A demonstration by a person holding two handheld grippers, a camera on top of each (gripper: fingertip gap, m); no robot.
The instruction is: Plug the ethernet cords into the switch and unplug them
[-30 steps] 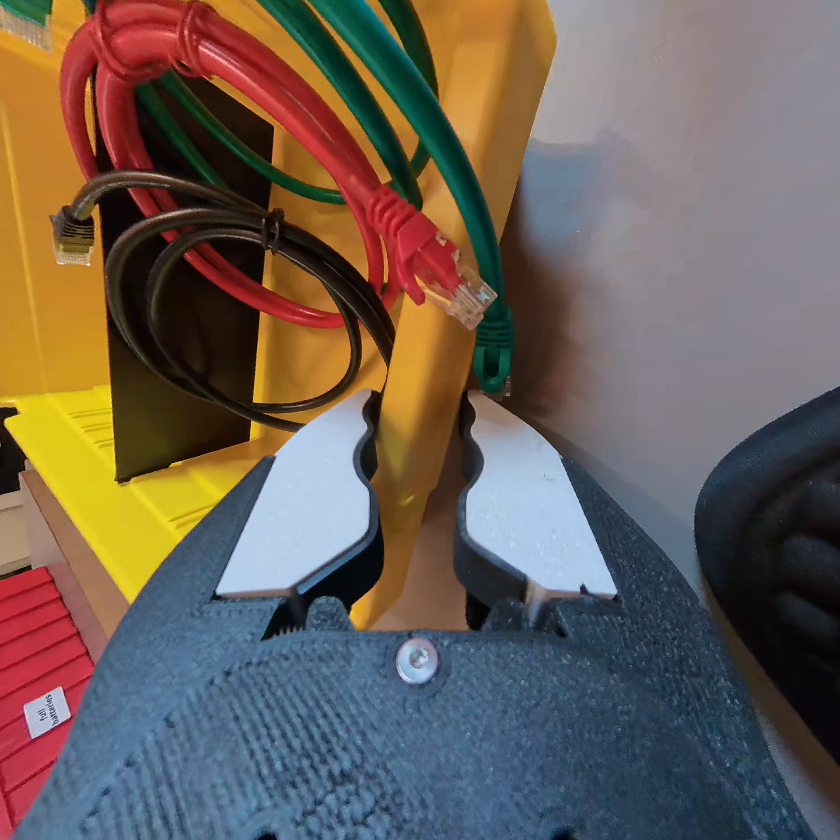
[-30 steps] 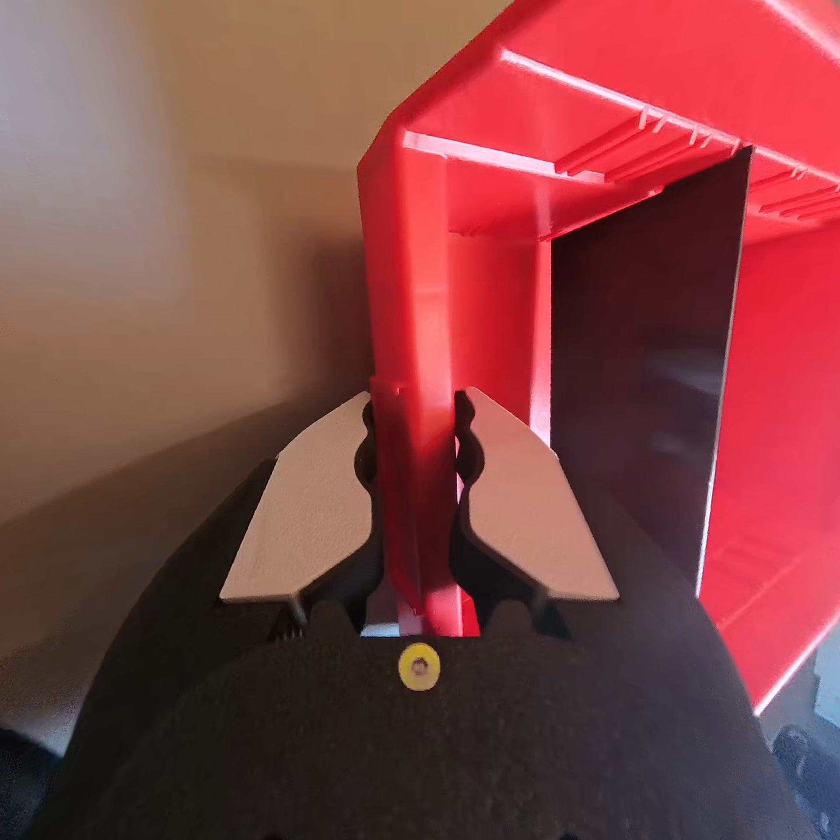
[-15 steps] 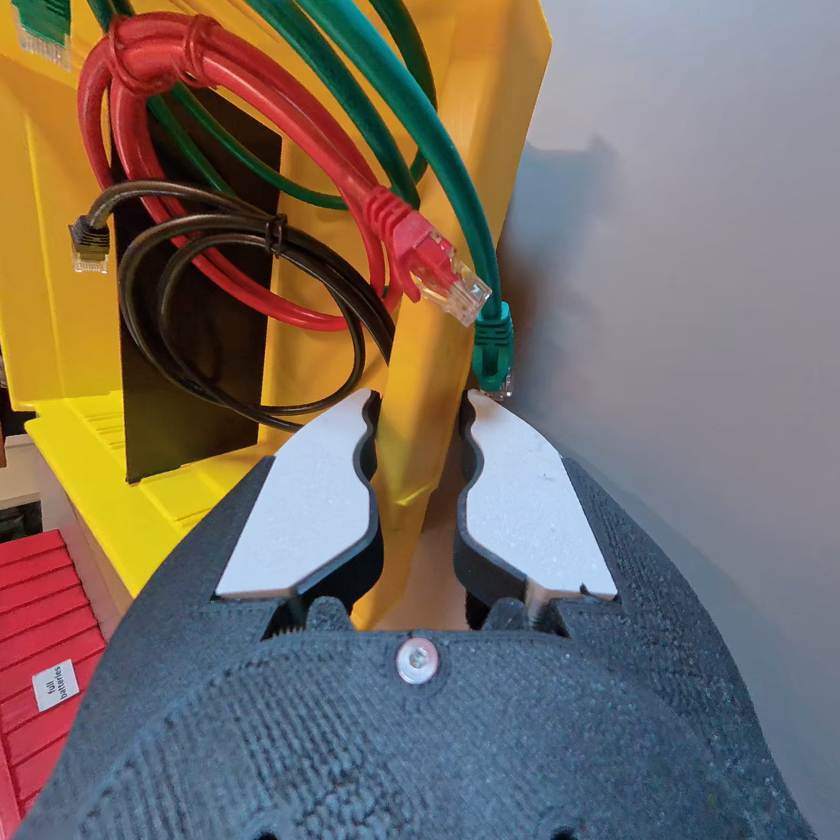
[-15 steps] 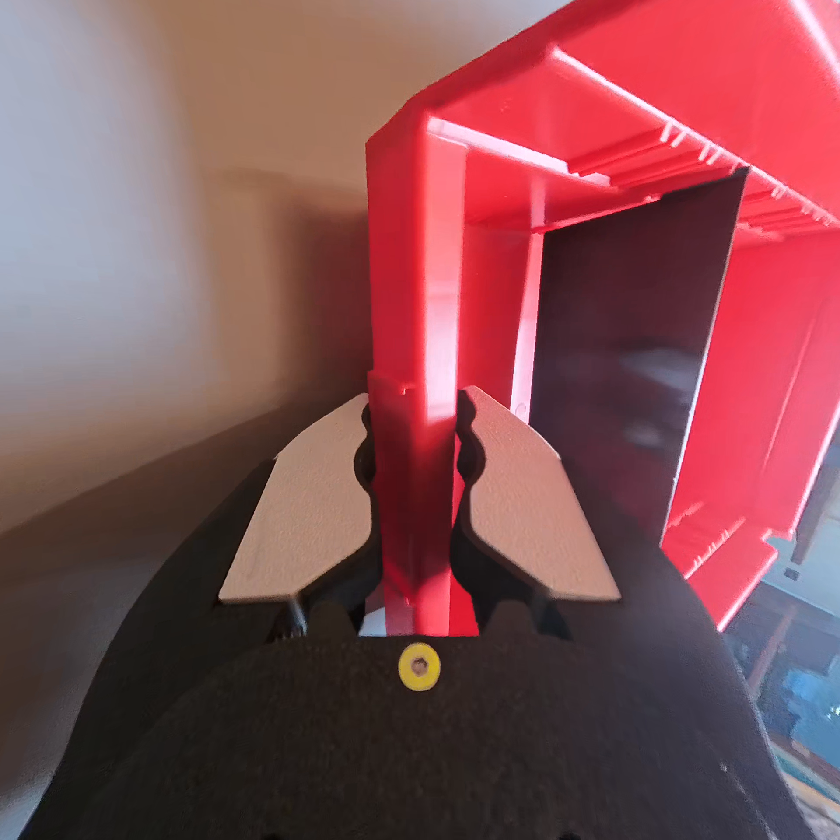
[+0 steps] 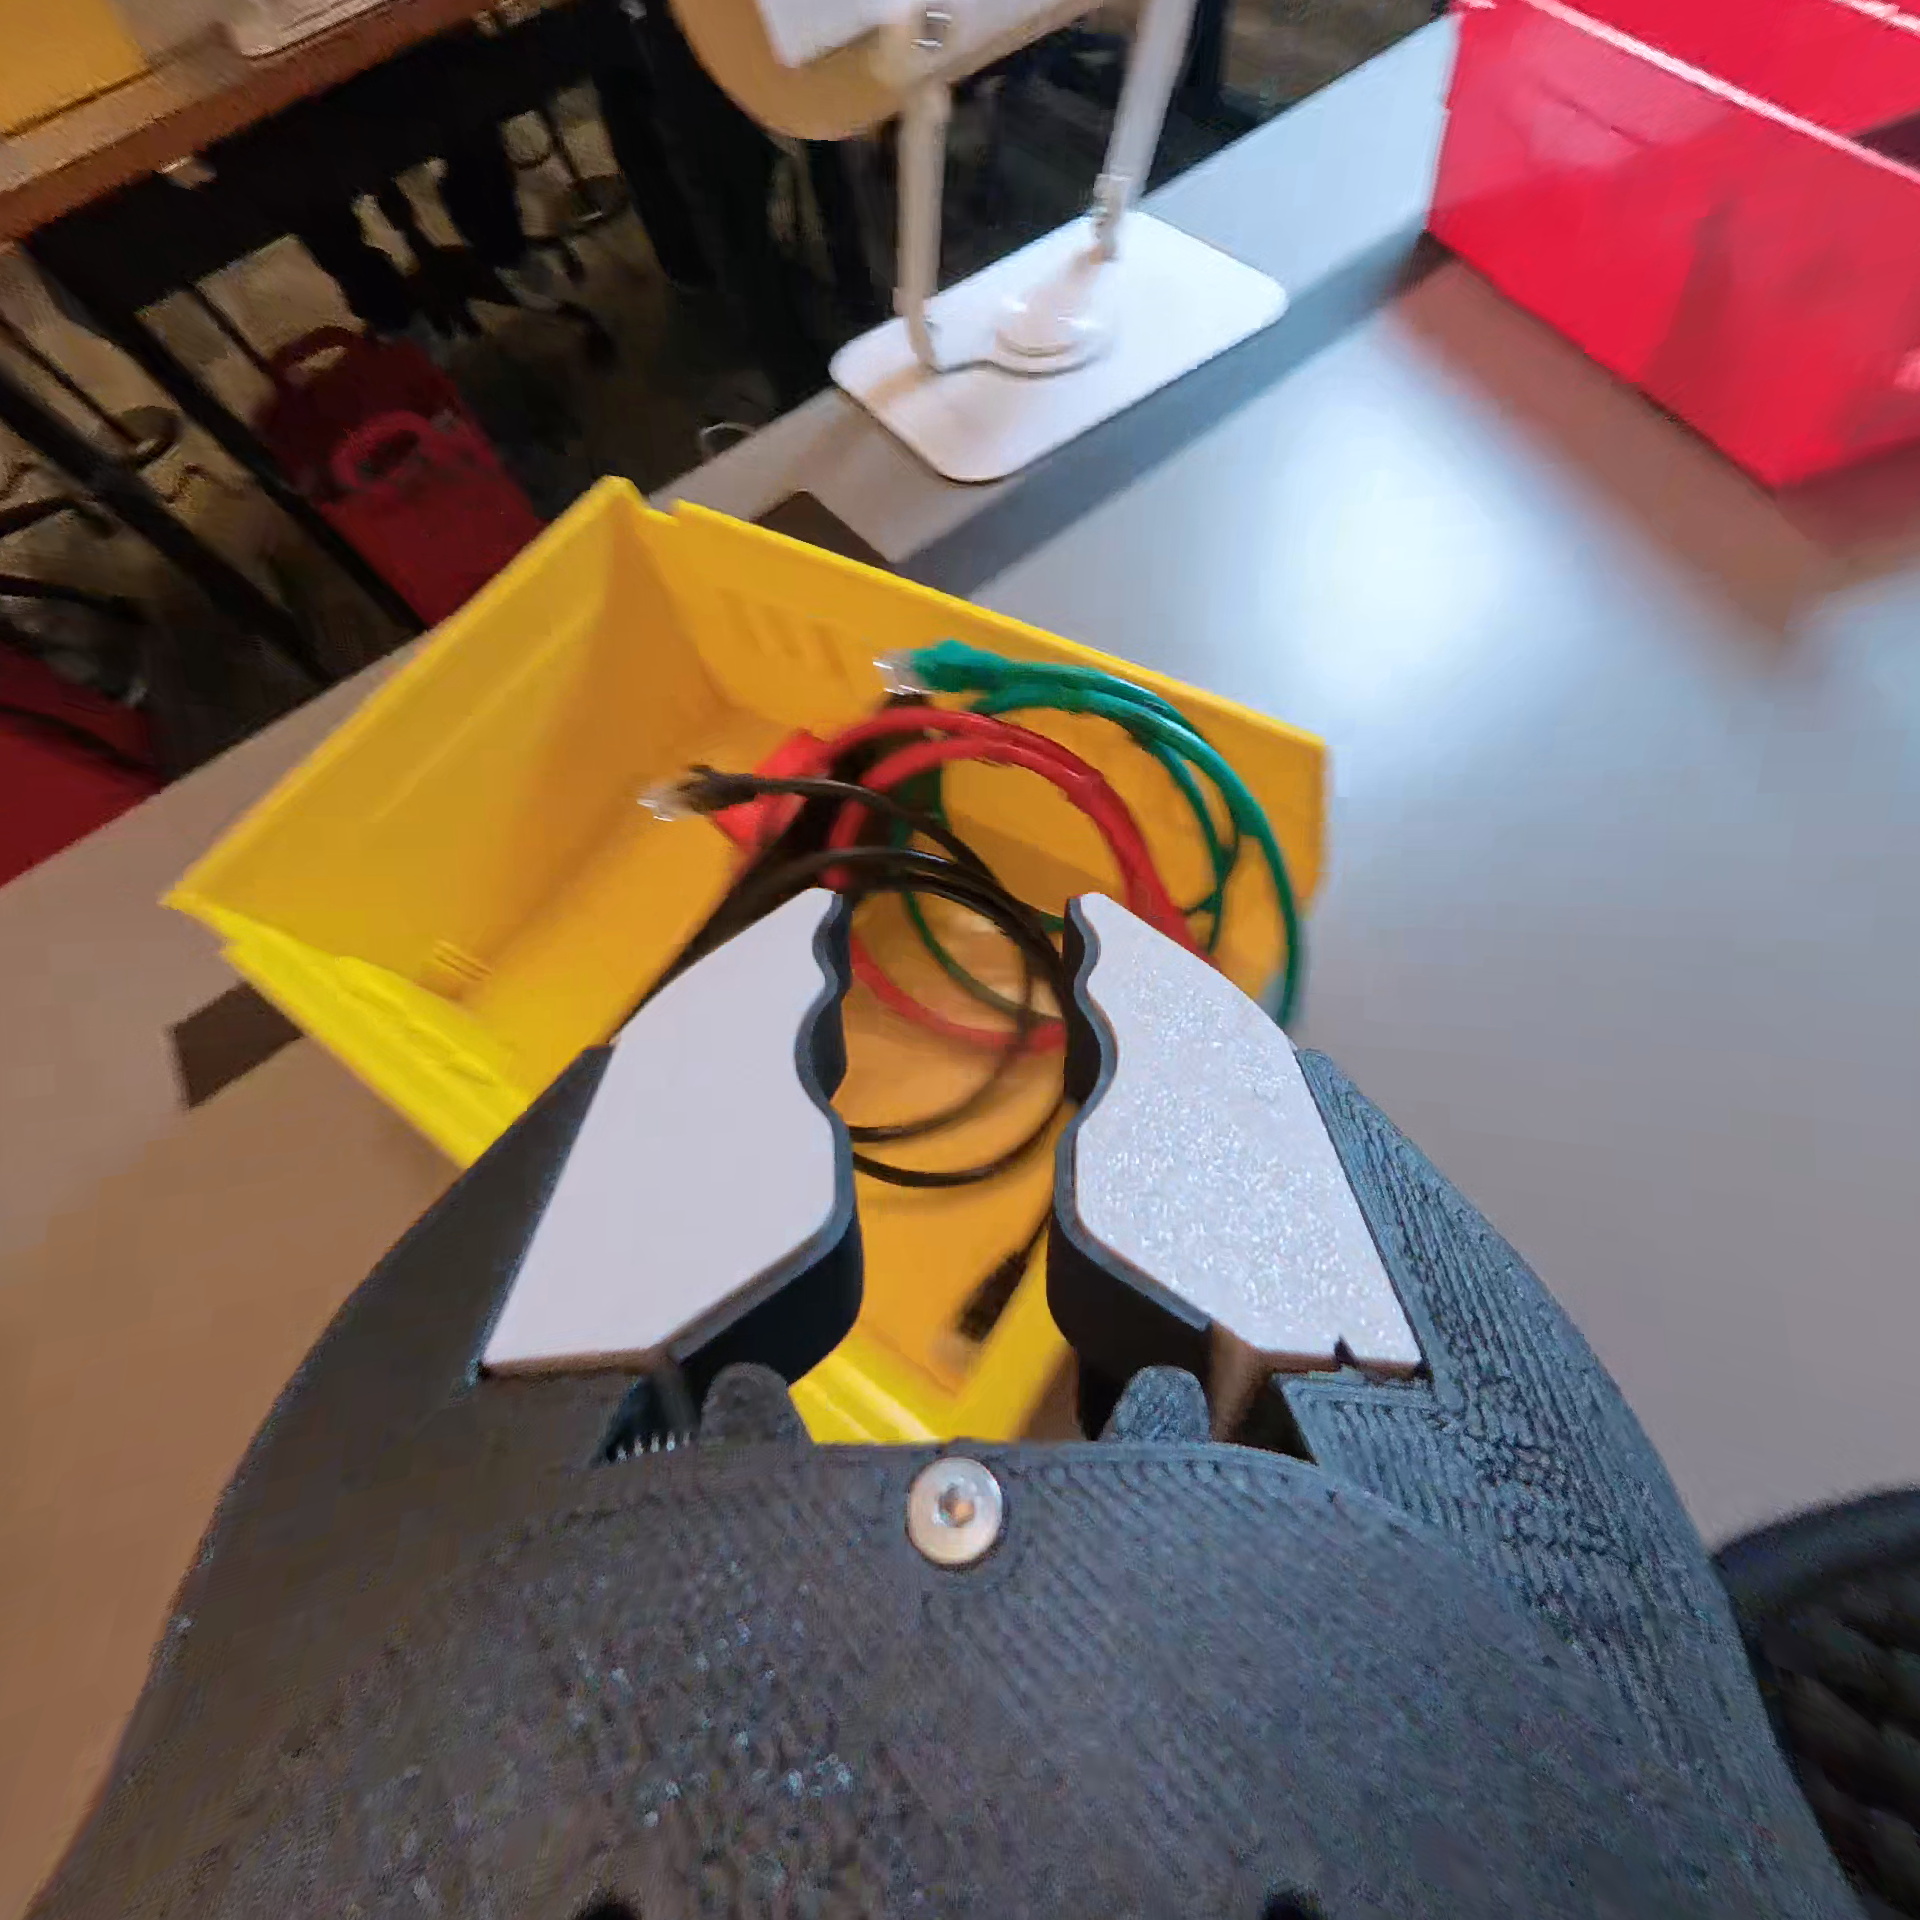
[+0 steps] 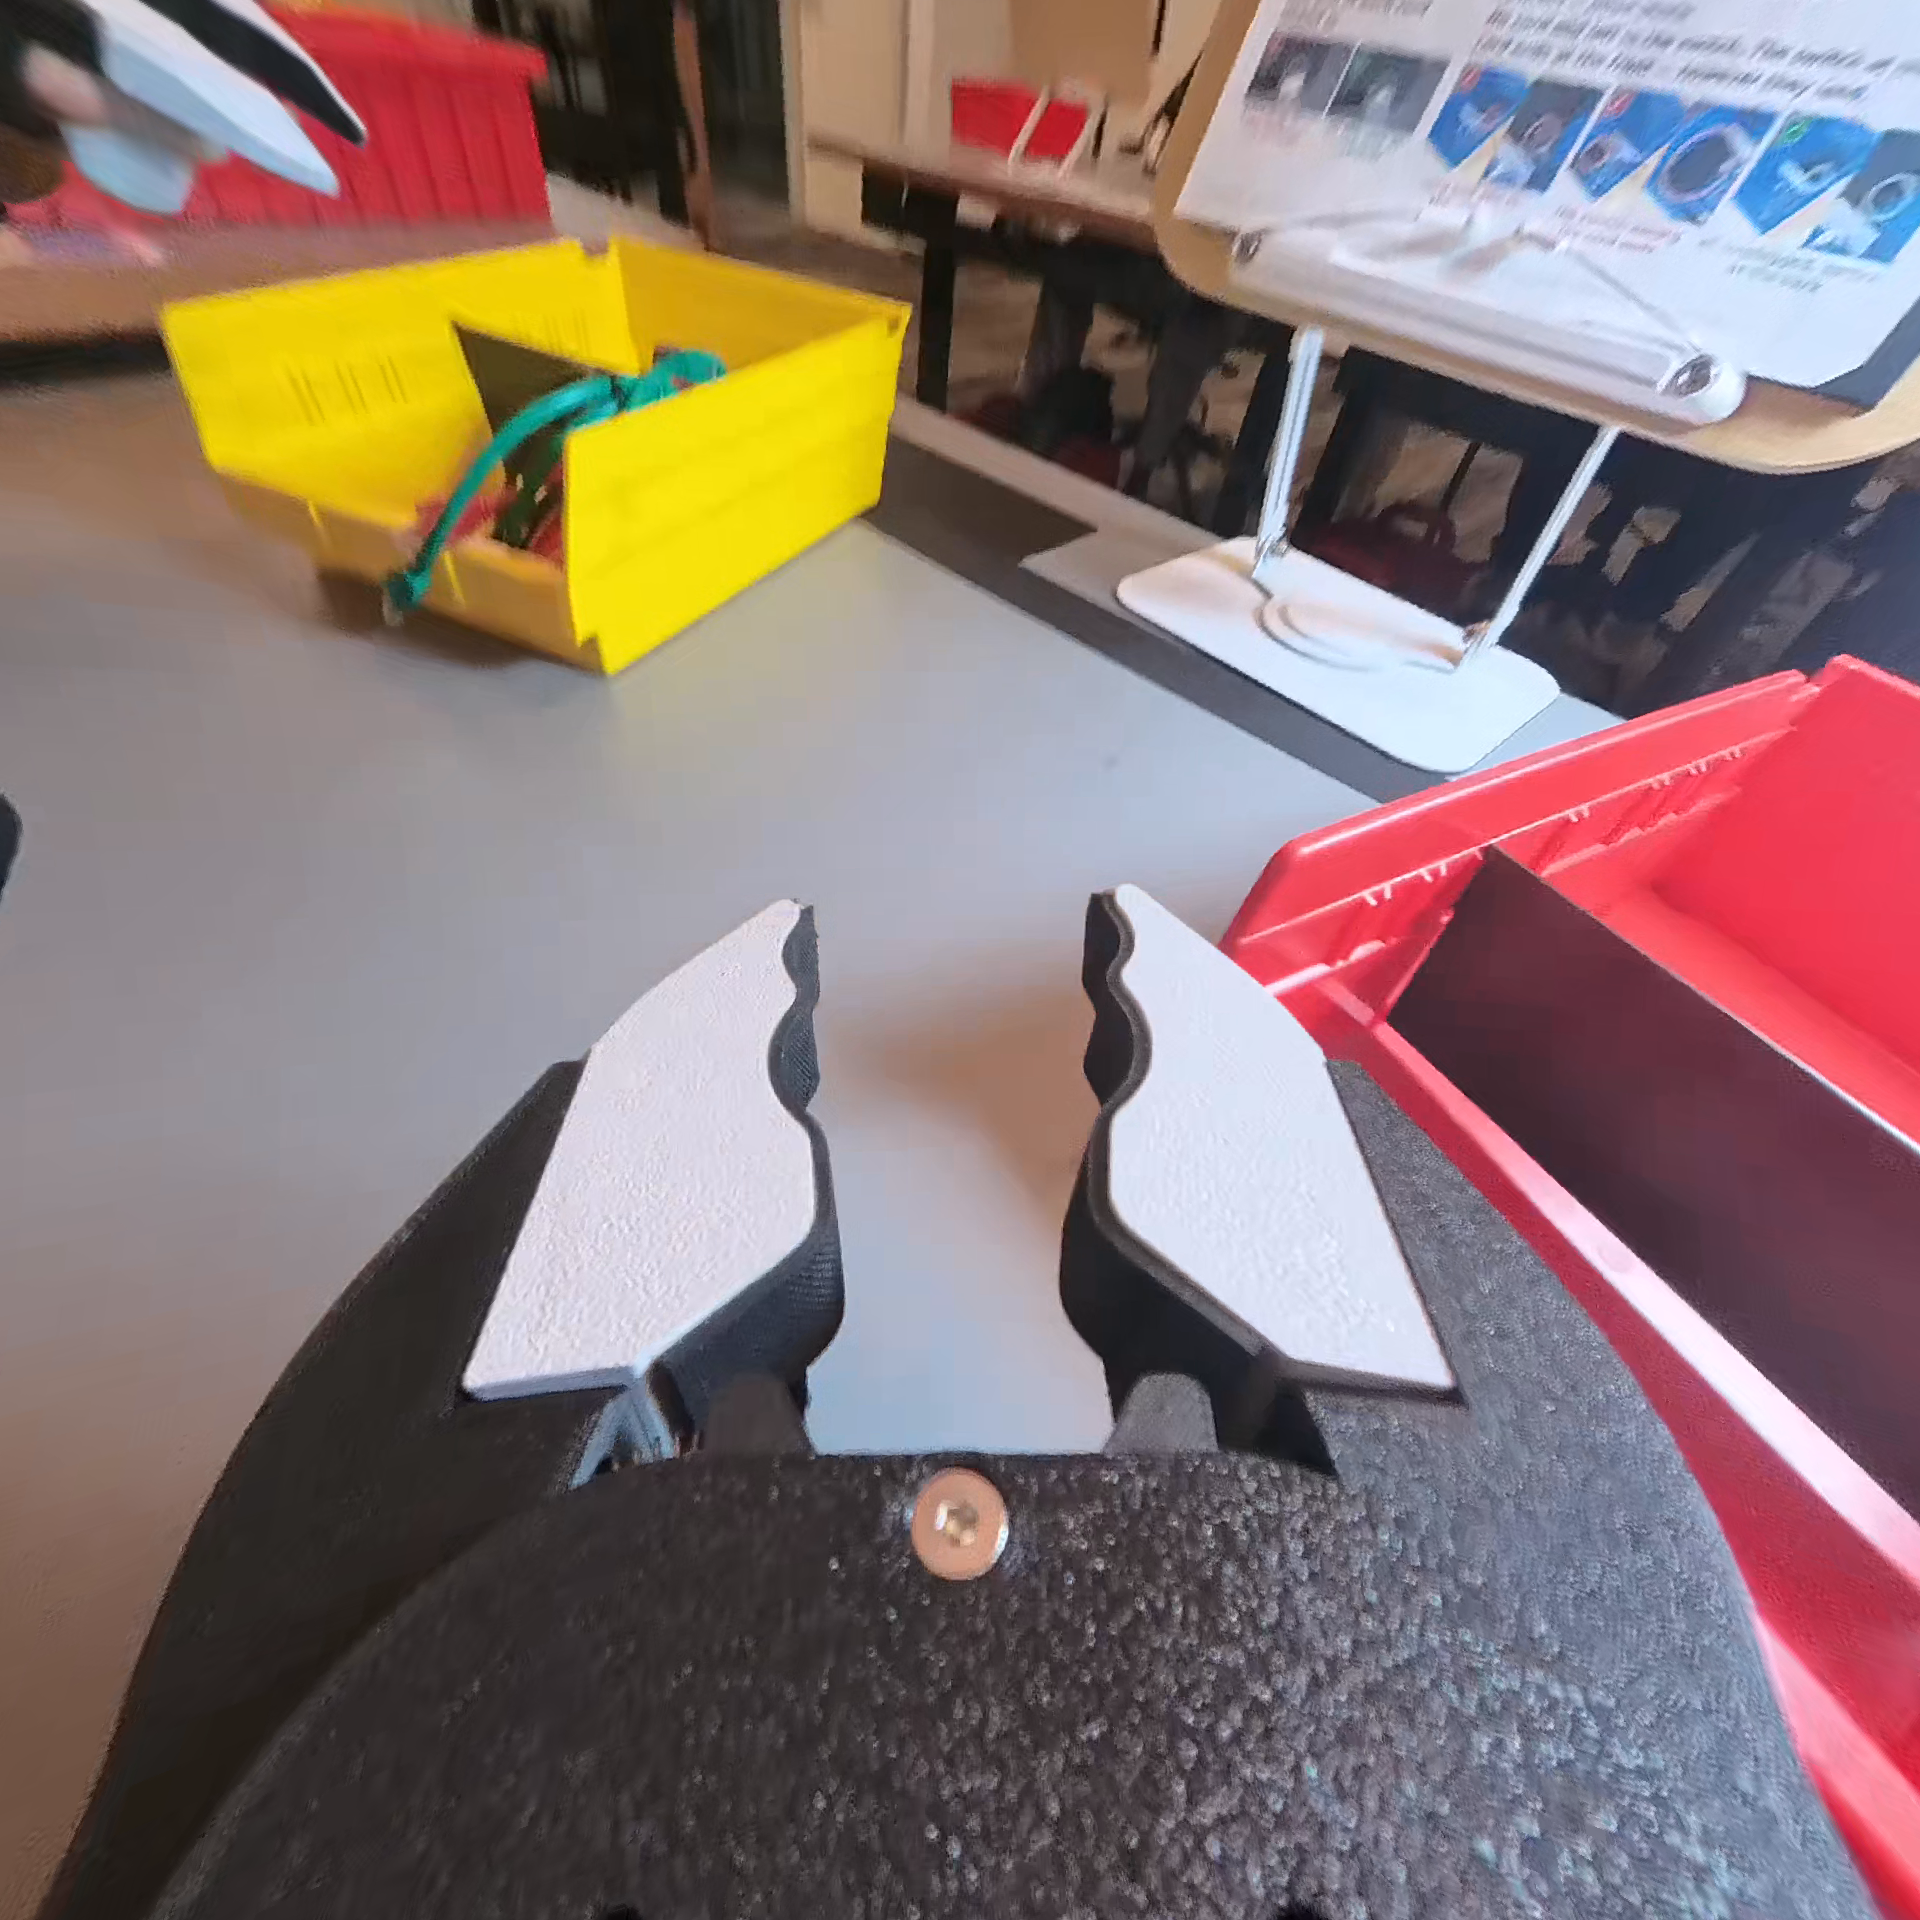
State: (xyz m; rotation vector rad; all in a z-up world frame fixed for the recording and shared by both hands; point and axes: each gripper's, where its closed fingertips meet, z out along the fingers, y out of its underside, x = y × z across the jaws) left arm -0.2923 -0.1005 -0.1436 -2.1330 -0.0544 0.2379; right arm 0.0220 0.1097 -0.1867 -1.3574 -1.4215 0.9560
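Nearby: left hand-held gripper [image 5: 948, 914] and right hand-held gripper [image 6: 948, 914], both parted, holding nothing; yellow bin [image 5: 499, 790] of coiled ethernet cords [image 5: 1049, 769]; red bin [image 6: 1621, 831]; white stand [image 6: 1340, 644] on grey worktop [image 6: 520, 831]

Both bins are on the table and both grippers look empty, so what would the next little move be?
Probably lower the open left gripper into the yellow bin to pinch one cord, perhaps the black cord directly beneath its fingers. No switch is in view.
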